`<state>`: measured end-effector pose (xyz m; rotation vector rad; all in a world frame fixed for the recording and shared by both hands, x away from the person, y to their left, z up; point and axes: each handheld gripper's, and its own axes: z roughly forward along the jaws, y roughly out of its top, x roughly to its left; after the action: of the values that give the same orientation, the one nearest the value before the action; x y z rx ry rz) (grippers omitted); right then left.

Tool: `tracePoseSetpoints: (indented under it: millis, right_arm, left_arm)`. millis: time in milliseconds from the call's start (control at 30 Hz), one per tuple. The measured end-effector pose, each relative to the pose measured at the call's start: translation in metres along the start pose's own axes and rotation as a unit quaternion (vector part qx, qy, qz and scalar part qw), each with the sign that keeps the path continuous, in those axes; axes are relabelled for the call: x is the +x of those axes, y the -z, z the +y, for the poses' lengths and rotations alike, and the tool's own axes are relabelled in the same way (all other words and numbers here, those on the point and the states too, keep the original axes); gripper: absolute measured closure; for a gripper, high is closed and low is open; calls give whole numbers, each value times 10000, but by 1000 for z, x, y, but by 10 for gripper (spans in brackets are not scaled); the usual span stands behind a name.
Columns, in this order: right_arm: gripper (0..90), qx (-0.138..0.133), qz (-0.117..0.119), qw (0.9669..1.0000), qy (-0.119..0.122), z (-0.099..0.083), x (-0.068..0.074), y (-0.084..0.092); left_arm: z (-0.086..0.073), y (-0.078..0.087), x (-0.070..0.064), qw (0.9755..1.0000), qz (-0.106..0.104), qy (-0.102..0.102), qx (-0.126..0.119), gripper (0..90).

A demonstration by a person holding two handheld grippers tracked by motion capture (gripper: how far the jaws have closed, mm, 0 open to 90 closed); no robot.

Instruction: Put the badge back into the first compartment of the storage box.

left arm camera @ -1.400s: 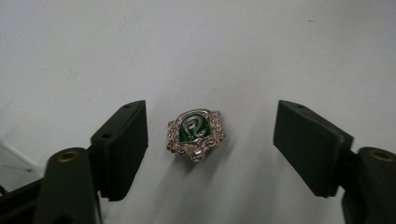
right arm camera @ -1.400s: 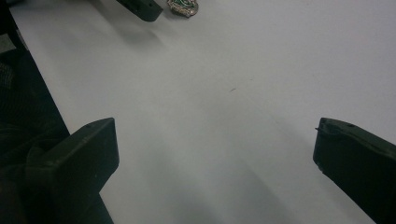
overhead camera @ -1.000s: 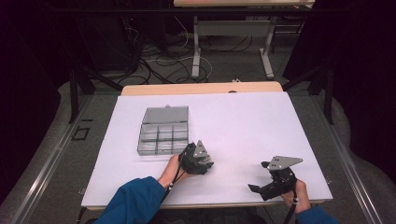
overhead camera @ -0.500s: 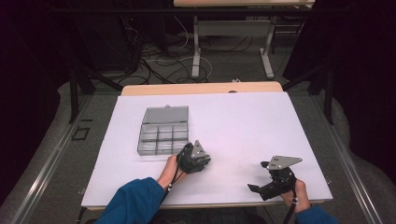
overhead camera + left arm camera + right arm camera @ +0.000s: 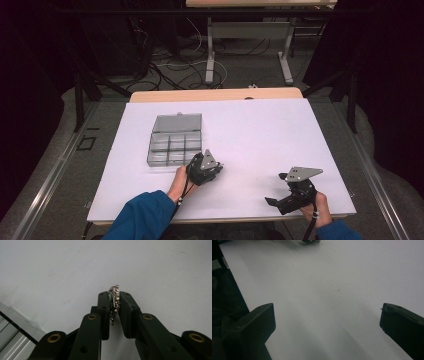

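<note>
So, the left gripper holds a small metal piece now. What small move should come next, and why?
Probably carry it a little forward and left, over the open compartment box. The left gripper is shut on a small silvery jewelled piece, held above the white table just beside the box's near right corner. The right gripper is open and holds nothing.

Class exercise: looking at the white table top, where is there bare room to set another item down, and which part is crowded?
Bare patches on the white table top: the whole right half beyond the compartment box, and the strip between the left gripper and the right gripper. It is crowded near the front left, where the left gripper, clamping a small metal piece, sits beside the box.
</note>
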<state>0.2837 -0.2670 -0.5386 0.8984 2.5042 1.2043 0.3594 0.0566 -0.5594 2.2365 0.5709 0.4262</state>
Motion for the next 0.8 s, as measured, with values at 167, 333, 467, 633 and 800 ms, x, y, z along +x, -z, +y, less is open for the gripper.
tracePoseSetpoints:
  millis: [167, 333, 467, 633, 800]
  right_arm:
    - [0, 6, -4, 10000, -4, 0, 0, 0]
    - [0, -113, -44, 9999, -12, -1, 1, 0]
    - [0, -25, -9, 10000, 51, 0, -1, 0]
    - [0, -41, -32, 10000, 67, 0, -1, -2]
    - [0, -32, -12, 10000, 48, 1, 0, -2]
  left_arm:
    - [-1, 1, 2, 10000, -56, 48, -24, 813]
    - [0, 3, 3, 10000, -52, 45, -36, 815]
    - [-1, 5, 4, 9999, -67, 66, -76, 815]
    - [-1, 10, 5, 9999, -80, 59, -91, 815]
    - [-1, 14, 5, 9998, -68, 99, -148, 815]
